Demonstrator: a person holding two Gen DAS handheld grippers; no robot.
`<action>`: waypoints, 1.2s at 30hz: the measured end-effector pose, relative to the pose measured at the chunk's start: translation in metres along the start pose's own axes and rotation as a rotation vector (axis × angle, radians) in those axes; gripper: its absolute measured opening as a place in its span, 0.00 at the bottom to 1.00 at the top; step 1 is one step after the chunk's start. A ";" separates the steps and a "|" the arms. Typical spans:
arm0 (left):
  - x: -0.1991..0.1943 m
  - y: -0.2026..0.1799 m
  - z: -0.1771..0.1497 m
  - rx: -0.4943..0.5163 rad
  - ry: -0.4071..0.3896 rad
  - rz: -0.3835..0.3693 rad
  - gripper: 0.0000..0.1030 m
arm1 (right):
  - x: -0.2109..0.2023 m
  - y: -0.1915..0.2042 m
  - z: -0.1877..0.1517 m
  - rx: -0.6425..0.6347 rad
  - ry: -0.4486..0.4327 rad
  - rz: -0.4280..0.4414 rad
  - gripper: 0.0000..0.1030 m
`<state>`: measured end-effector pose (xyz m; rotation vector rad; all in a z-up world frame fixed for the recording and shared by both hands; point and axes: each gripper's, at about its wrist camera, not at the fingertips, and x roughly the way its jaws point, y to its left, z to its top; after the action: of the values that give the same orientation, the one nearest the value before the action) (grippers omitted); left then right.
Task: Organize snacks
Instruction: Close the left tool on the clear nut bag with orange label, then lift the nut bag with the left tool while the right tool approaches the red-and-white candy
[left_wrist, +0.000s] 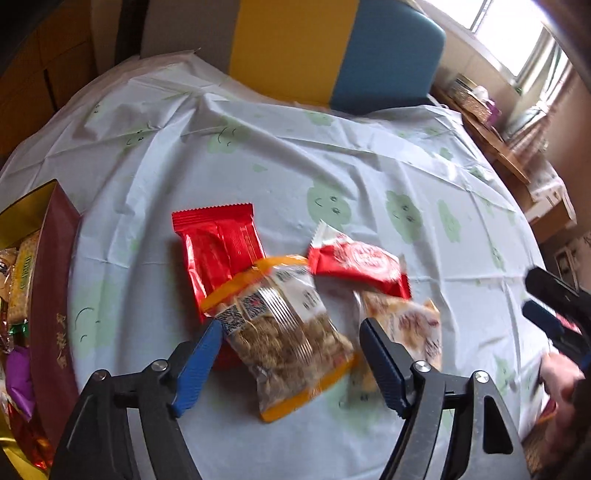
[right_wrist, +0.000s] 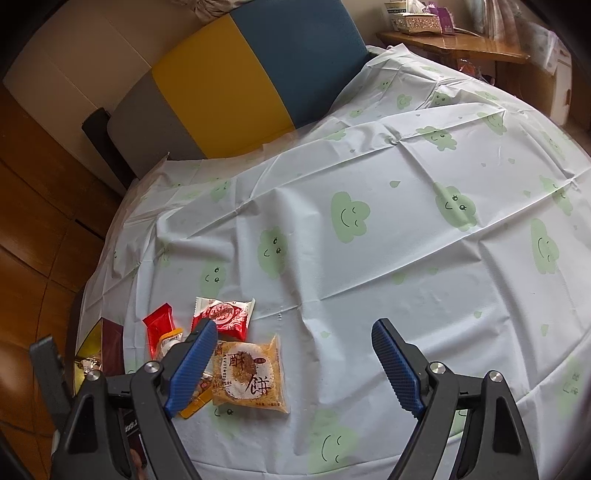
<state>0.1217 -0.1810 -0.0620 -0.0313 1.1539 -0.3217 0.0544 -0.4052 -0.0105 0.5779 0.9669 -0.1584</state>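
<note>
Your left gripper (left_wrist: 291, 332) hovers low over a small heap of snack packets on a round table covered by a pale cloth (left_wrist: 332, 155) printed with green smiling clouds. Its two blue-padded fingers (left_wrist: 201, 363) are spread wide, holding nothing, and they stand either side of a clear packet with orange edges (left_wrist: 288, 332) that shows brown pieces inside. That packet lies partly on top of a plain red packet (left_wrist: 218, 251). Just beyond it, to the right, sits a red and white wrapped snack (left_wrist: 360, 264), which overlaps a pale orange packet (left_wrist: 406, 325), blurred in this view. At the left edge of the table stands a dark red box with a gold inside (left_wrist: 51, 295), already holding several wrapped snacks. Your right gripper (right_wrist: 295, 360) is also wide apart and empty, held above the cloth to the right of the heap. From its camera the pale orange packet (right_wrist: 251, 373) reads as a round sesame cake with large Chinese characters, lying flat beside the left finger. A yellow and blue chair (right_wrist: 258, 66) stands behind the table.
</note>
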 end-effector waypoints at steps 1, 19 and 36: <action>0.005 -0.001 0.002 -0.009 0.005 0.012 0.76 | 0.000 0.001 0.000 -0.002 0.000 0.002 0.84; -0.015 -0.016 -0.039 0.318 -0.105 0.077 0.46 | 0.003 -0.002 0.000 -0.019 0.004 -0.040 0.84; -0.034 0.001 -0.094 0.396 -0.119 0.115 0.46 | 0.000 -0.003 0.000 -0.007 -0.008 -0.052 0.84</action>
<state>0.0244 -0.1574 -0.0704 0.3581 0.9539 -0.4353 0.0530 -0.4079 -0.0119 0.5462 0.9750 -0.2031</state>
